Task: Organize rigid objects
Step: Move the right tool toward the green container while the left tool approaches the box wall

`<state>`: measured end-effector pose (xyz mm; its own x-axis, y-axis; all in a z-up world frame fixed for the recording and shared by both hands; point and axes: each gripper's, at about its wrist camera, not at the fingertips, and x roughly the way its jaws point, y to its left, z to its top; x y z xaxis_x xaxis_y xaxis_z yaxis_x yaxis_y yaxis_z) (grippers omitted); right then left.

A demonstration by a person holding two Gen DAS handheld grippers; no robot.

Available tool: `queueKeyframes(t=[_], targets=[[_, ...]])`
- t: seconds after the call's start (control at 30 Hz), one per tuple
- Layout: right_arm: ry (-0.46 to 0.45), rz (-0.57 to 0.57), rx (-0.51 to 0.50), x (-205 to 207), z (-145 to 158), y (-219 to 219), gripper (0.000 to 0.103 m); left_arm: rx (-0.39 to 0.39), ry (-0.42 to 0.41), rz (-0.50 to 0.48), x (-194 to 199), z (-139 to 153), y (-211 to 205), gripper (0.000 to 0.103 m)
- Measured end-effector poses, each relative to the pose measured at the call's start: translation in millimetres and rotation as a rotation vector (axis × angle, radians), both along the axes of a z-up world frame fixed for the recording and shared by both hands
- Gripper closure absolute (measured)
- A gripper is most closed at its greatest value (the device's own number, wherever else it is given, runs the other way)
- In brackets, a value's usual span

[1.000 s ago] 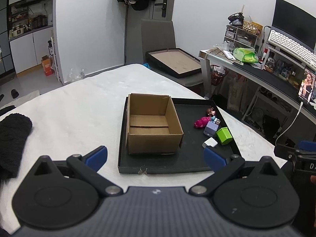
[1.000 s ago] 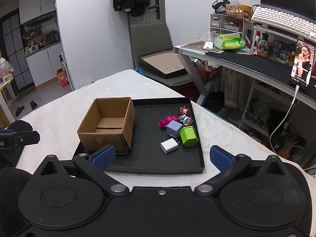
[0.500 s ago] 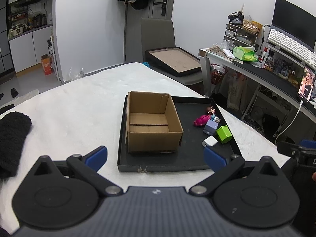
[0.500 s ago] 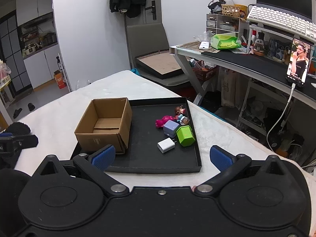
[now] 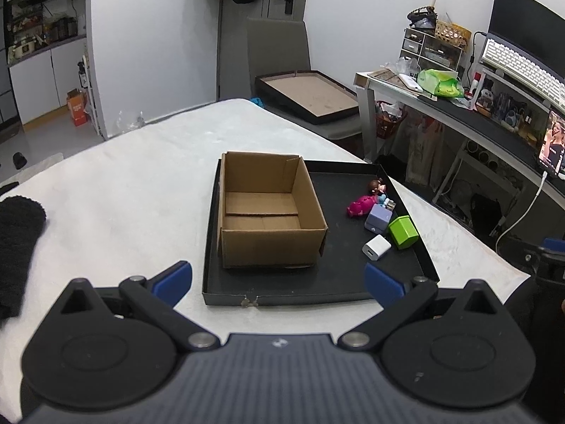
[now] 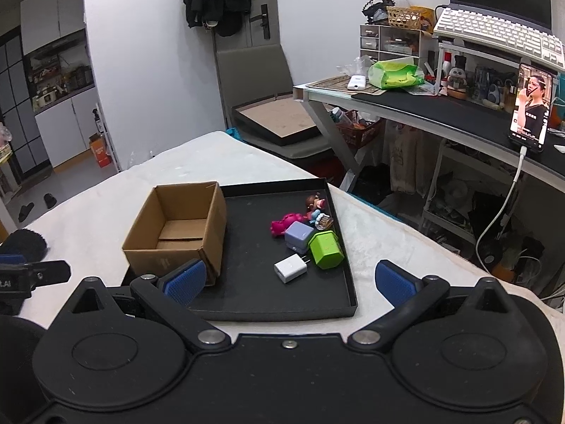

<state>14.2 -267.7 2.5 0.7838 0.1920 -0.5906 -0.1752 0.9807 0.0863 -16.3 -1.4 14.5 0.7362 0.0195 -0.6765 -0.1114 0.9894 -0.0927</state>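
A black tray (image 5: 339,282) (image 6: 268,304) lies on the white table. In it stands an empty open cardboard box (image 5: 268,236) (image 6: 180,247) at the left. At the right lie a white charger (image 5: 376,247) (image 6: 290,268), a green block (image 5: 403,231) (image 6: 325,249), a lilac block (image 5: 378,218) (image 6: 298,234), a pink toy (image 5: 360,205) (image 6: 284,222) and a small doll (image 5: 376,187) (image 6: 314,203). My left gripper (image 5: 278,279) is open and empty, just before the tray's near edge. My right gripper (image 6: 289,281) is open and empty, over the tray's near part.
A black fuzzy cloth (image 5: 17,243) lies on the table at the left. A desk (image 6: 441,106) with a keyboard, a phone and clutter stands at the right. A chair (image 5: 279,60) holding a framed board stands beyond the table's far edge.
Both grippers have moved slightly forward toward the tray. The objects have not moved.
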Motion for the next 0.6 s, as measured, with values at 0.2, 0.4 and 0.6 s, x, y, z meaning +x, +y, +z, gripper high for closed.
queueKeyframes(t=[0.2,0.4,0.6], targets=[[0.001,-0.035,-0.038,18,-12,2,0.0,-0.003,0.035,0.003,23,-12,2,0.0],[0.037,-0.065,-0.039,40,-27,2,0.0,-0.001,0.07,0.017,45,-29,8,0.0],[0.09,-0.053,-0.017,63,-40,7,0.0,-0.013,0.103,0.031,65,-45,16,0.0]])
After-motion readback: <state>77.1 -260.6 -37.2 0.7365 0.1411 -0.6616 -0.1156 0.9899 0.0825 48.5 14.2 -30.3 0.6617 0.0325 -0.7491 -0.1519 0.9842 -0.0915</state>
